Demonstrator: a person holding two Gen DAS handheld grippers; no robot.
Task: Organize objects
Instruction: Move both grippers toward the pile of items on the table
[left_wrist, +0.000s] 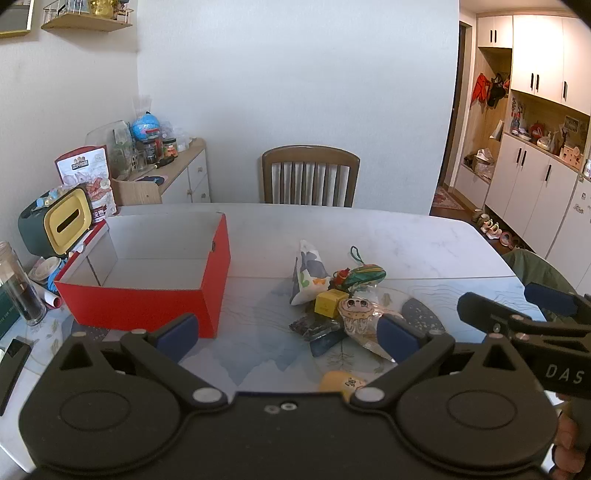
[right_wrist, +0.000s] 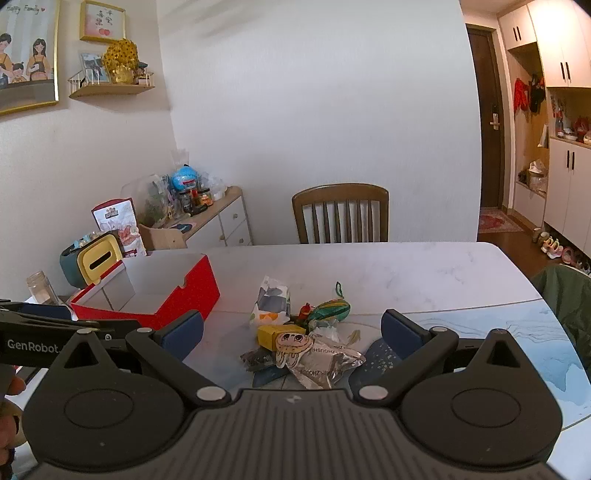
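I have both tongs raised over the near edge of the worktop (left_wrist: 369, 229), and both stand wide apart with nothing between their blue pads. My left tongs (left_wrist: 288, 334) face the gap between the red box (left_wrist: 147, 302) and the heap of small things; my right tongs (right_wrist: 291, 332) face the heap straight on. In the left view the right tongs show at the right edge of the picture, and in the right view the left tongs show at the left edge.

The red box sits toward the left edge of the worktop, open at the top, its white inside bare. Just beyond its far left corner stands a green and yellow tissue holder (left_wrist: 55, 225).

The heap lies near the middle of the worktop, well apart from the box — a white printed pouch (left_wrist: 306, 273) at the far side, leaning, and a green striped toy with a cord loop (left_wrist: 364, 275) just beside it to the right. In front of those is a yellow cube (left_wrist: 328, 302), touching a flat cartoon face cutout (left_wrist: 356, 314) that rests on a crinkled silver packet (right_wrist: 328, 363). A dark wrapper (left_wrist: 314, 326) lies at the heap's near left. Another yellow thing (left_wrist: 340, 380) peeks out behind my left tongs — I cannot tell what it is.

A wooden chair (left_wrist: 310, 173) stands at the far edge.
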